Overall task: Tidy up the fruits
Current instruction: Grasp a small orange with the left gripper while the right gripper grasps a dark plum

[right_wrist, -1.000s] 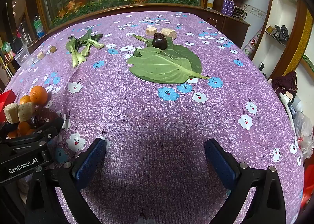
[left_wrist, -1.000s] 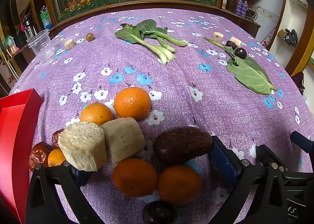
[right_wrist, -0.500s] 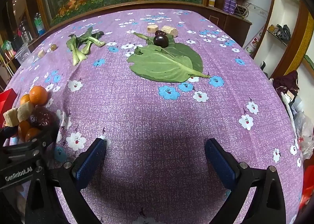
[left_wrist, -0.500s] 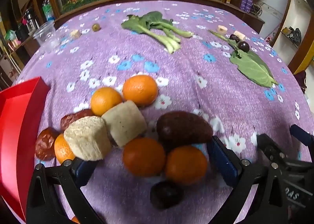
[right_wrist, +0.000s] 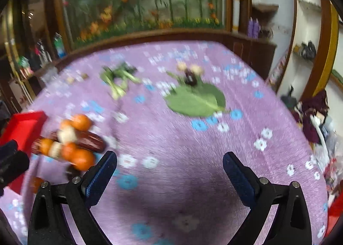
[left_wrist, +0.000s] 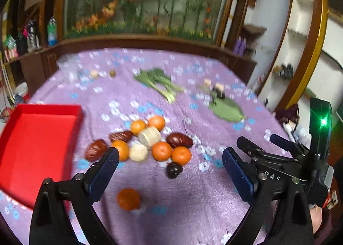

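On the purple flowered tablecloth (left_wrist: 150, 180), at your far left, sat a red tray (left_wrist: 32, 148) whose visible floor showed only bare red. Just right of it lay the fruit pile (left_wrist: 148, 144): two glossy reddish-brown dates (left_wrist: 96, 150), several round orange tangerines (left_wrist: 161, 151), two pale, rough-sided cut cylinders (left_wrist: 149, 136), and a larger dark brown oval fruit (left_wrist: 179, 140), all bunched together and mostly touching. A small near-black plum (left_wrist: 174, 170) rested at the pile's near edge, and one lone tangerine (left_wrist: 128, 199) lay apart, closer to you, between the fingers of your left gripper (left_wrist: 170, 172). That gripper hovered above the cloth with its blue-padded jaws spread wide, holding nothing. Further right, your right gripper (right_wrist: 170, 172) was likewise spread wide and held nothing; its body (left_wrist: 278, 167), seen from the left wrist view, carried white letters of which only "DAS" could be read, and a green light glowed on it. Toward the back of the table lay leafy greens (left_wrist: 160, 84) and, right of them, a broad green leaf (right_wrist: 197, 101) with a dark fruit (right_wrist: 190, 77) at its far edge. Both views were motion-blurred.
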{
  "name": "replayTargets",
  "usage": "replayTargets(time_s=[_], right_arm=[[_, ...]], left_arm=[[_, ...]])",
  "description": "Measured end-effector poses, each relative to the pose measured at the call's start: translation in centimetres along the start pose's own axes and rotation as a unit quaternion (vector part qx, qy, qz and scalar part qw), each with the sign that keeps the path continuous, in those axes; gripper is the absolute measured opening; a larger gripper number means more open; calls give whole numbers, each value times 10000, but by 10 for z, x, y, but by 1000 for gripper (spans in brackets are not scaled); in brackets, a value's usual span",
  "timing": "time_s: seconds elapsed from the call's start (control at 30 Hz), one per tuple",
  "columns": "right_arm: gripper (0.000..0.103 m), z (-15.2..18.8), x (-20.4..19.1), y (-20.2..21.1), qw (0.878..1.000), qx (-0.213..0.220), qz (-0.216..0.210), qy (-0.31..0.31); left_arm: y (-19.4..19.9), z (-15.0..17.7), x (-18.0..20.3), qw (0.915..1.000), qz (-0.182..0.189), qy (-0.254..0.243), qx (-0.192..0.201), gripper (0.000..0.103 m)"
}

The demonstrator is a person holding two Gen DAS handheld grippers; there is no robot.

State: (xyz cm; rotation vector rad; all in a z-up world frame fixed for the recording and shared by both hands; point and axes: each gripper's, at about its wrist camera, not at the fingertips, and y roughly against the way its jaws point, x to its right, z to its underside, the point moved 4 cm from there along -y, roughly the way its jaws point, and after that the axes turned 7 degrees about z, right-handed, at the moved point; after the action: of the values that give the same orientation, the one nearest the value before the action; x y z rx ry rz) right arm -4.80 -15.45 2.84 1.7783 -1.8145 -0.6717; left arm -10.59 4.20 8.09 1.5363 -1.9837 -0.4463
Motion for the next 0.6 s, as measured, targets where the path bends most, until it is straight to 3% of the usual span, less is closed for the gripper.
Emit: replayTargets(time_s=[0.1,0.2,0.3,0.4,0.5,0.6], right_arm=[[101,-8,-13,35,9988,465,-137,22],[101,-20,-25,79,9948,973,-268,124],[101,-34,-37,118,9888,1424,-390,226],[101,-53,-47,161,9786,1998,-421,267],[103,-76,-57,200,9659,2524,-528,245],[103,-93,-70,213,9628,2465,-1056,339]], left_arm=[[42,-19,-12,9978,-65,153,644,97],[116,-52,-28,9850,1,328,1692,97],[180,-84,-36,9710,195,160,2379,98],[227,-108,-36,9629,370,-283,2657,103],[263,-130,-49,9591,242,-220,2813,103],[278,-126,-59,9571,-6,-127,2896,103]])
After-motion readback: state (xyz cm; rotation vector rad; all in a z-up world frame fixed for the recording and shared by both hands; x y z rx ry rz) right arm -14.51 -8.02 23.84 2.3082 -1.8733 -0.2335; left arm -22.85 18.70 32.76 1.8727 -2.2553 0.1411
